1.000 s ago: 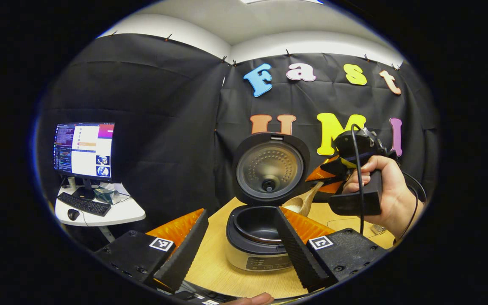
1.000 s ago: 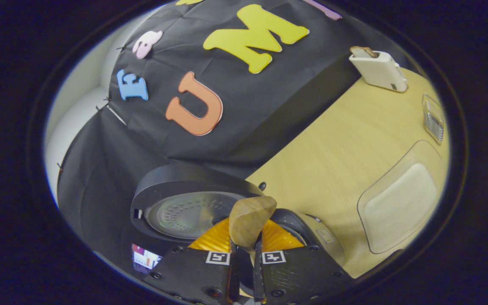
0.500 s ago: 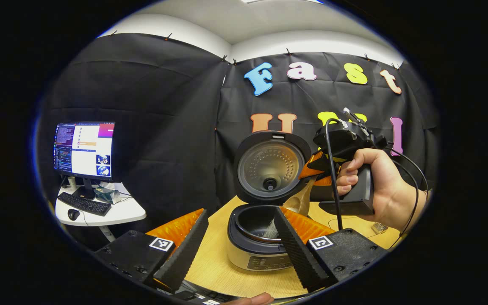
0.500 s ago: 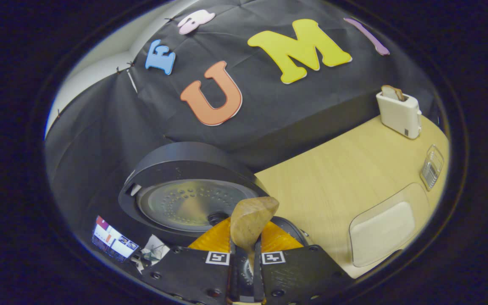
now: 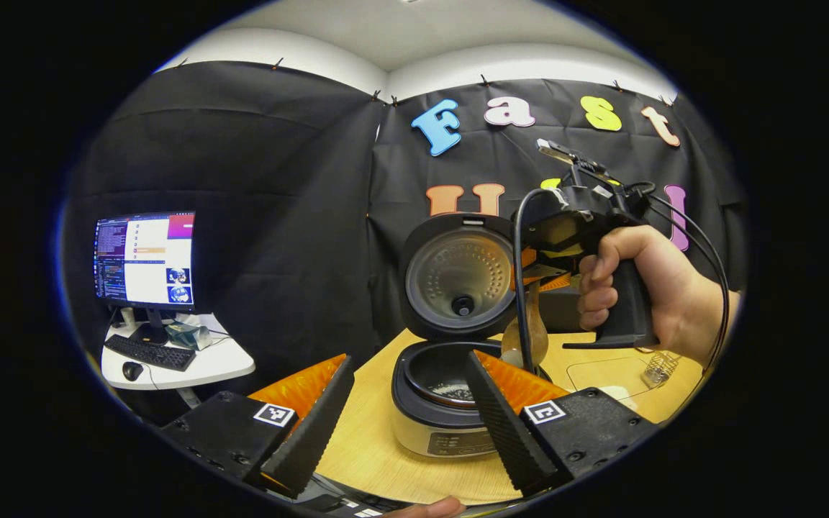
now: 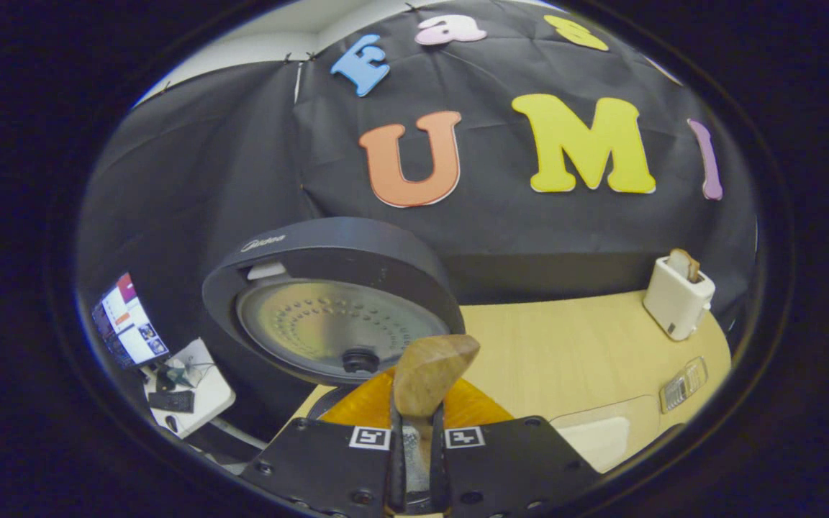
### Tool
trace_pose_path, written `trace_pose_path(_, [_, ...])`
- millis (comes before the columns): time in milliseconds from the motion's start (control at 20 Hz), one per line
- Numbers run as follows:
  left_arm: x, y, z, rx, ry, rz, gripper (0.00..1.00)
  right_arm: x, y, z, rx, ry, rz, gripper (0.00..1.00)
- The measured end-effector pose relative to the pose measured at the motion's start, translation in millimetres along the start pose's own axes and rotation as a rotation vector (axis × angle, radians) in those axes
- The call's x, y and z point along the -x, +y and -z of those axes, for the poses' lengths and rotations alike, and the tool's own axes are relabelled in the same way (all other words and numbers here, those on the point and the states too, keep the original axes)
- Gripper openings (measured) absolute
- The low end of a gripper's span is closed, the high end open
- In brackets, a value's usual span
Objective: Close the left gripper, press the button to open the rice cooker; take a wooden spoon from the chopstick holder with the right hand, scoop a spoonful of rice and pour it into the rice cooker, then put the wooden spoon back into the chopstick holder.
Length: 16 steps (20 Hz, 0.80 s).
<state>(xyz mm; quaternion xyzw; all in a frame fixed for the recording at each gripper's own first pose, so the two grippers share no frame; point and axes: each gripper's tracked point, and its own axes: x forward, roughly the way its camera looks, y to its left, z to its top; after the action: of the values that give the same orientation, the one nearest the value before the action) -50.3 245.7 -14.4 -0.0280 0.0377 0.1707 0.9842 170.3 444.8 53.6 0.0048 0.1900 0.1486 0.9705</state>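
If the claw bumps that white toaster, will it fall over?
The toaster probably slides rather than tips: it looks boxy and sits flat on the smooth wooden table. It seems light plastic, so a high bump might topple it. The bread slice poking out could jump loose.

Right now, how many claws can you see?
2. The left claw hangs open in front of the rice cooker. The right claw grips the wooden spoon above it.
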Motion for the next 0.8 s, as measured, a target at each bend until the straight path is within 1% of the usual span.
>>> trace_pose_path(100, [-0.5, 4.0, 1.0, 0.005, 0.002, -0.013, 0.99, 2.3, 4.2, -6.6, 0.093, -0.031, 0.022, 0.13])
trace_pose_path(300, [-1.4, 17.4, -0.7, 0.037, -0.008, -0.047, 0.96, 9.5, 28.9, -11.6, 0.31, -0.097, 0.018, 0.13])
trace_pose_path(350, [-1.9, 19.5, -0.1, 0.044, -0.006, -0.053, 0.87, 10.9, 33.0, -10.1, 0.359, -0.106, 0.029, 0.12])
trace_pose_path(400, [-2.6, 20.0, -0.3, 0.045, 0.002, -0.059, 0.96, 14.1, 36.6, -7.7, 0.409, -0.116, 0.039, 0.13])
trace_pose_path(550, [-3.7, 24.2, 4.3, 0.034, 0.02, -0.088, 0.96, 24.2, 54.2, -11.7, 0.583, -0.18, 0.045, 0.13])
trace_pose_path(600, [-4.4, 24.4, 4.4, 0.029, 0.024, -0.093, 0.96, 25.6, 57.2, -8.6, 0.623, -0.187, 0.051, 0.13])
trace_pose_path(700, [-4.9, 23.8, 6.0, 0.023, 0.03, -0.099, 0.96, 28.0, 58.1, -4.8, 0.638, -0.198, 0.056, 0.13])
trace_pose_path(800, [-4.7, 19.3, 3.3, 0.022, 0.027, -0.09, 0.96, 29.5, 53.7, -8.0, 0.625, -0.21, 0.061, 0.13])
